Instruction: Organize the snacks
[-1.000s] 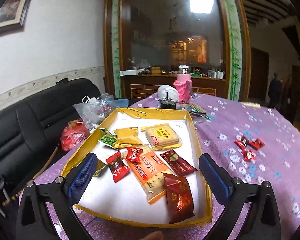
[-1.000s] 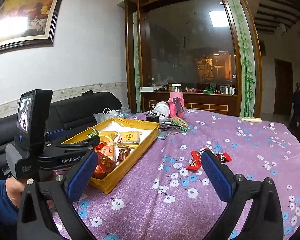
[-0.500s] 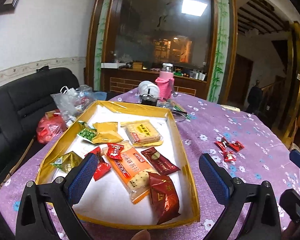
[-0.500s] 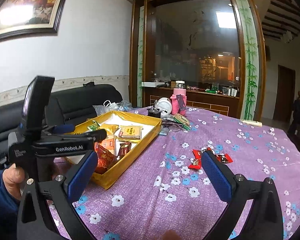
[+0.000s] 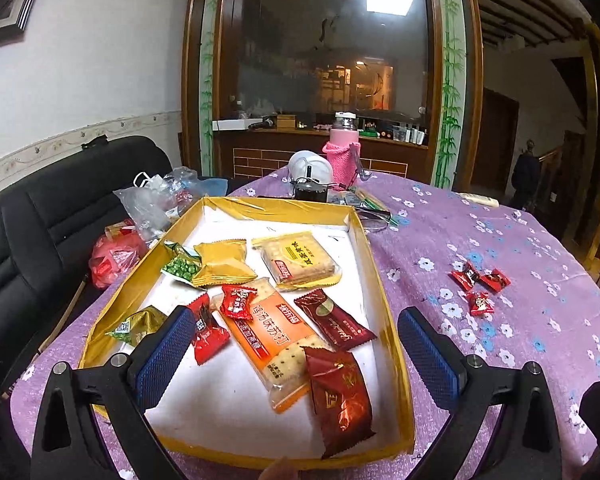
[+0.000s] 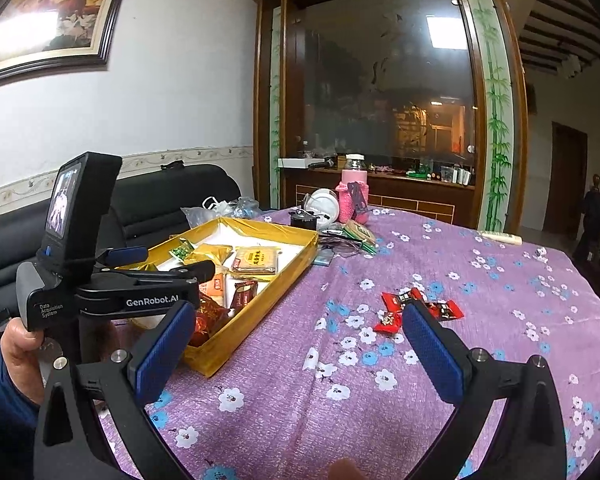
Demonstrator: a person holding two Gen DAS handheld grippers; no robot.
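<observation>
A yellow-rimmed box (image 5: 374, 264) (image 6: 260, 300) on the purple flowered tablecloth holds several snack packets, among them an orange cracker pack (image 5: 268, 332) and a dark red packet (image 5: 340, 396). Three small red candies (image 5: 478, 286) (image 6: 416, 308) lie loose on the cloth to the right of the box. My left gripper (image 5: 296, 356) is open and empty above the box's near end; it also shows in the right wrist view (image 6: 156, 264). My right gripper (image 6: 296, 348) is open and empty above the cloth, with the candies just beyond its right finger.
A pink bottle (image 5: 342, 156), a white round object (image 5: 310, 166), a small black item (image 5: 310, 192) and glasses stand beyond the box. A black sofa (image 5: 40, 232) with plastic bags (image 5: 148, 208) is at the left. A white object (image 6: 500, 237) lies at the far table edge.
The left gripper's view has swung and drawn back over the box, which now sits more centred. The right gripper has shifted slightly forward toward the candies. Both stay open.
</observation>
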